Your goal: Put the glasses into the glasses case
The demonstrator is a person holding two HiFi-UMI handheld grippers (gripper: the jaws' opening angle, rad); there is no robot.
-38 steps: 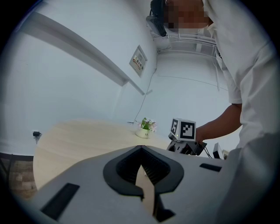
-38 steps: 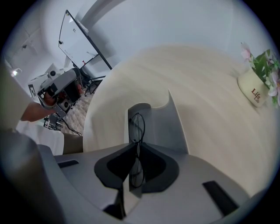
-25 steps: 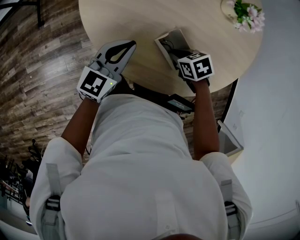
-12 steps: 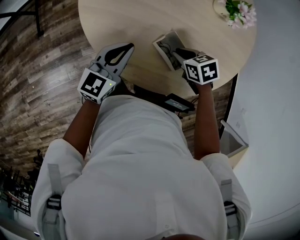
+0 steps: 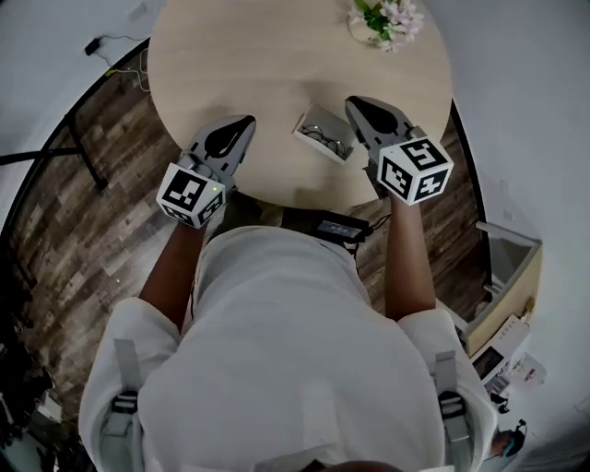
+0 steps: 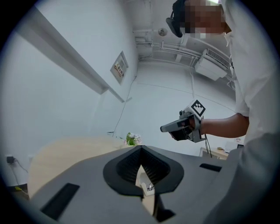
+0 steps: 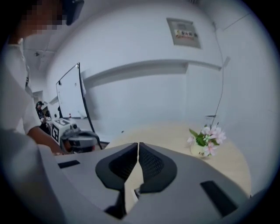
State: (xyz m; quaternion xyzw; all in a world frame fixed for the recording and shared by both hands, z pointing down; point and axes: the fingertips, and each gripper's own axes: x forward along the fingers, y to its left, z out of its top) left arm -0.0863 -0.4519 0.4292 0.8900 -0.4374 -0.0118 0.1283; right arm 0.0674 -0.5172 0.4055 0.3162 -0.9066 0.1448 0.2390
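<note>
An open pale glasses case [image 5: 302, 128] lies near the front edge of the round wooden table [image 5: 230, 55], with dark-framed glasses [image 5: 329, 140] lying inside it. My left gripper [image 5: 247, 122] hovers just left of the case, jaws closed together and empty. My right gripper [image 5: 353, 103] hangs just right of the case, clear of it, jaws also together and holding nothing. In the left gripper view the shut jaw tips [image 6: 141, 148] meet, and a bit of the case [image 6: 146, 184] shows below them. The right gripper view shows its own tips [image 7: 138, 144] nearly touching over the tabletop.
A small vase of pink flowers [image 5: 385, 17] stands at the table's far edge. A black device [image 5: 336, 226] hangs at the person's waist. A black stand leg [image 5: 55, 157] crosses the wooden floor at left; an open box [image 5: 502, 277] sits at right by the wall.
My right gripper has drawn back from over the case to its right side. The head view has shifted, so the table and case sit more to the left.
</note>
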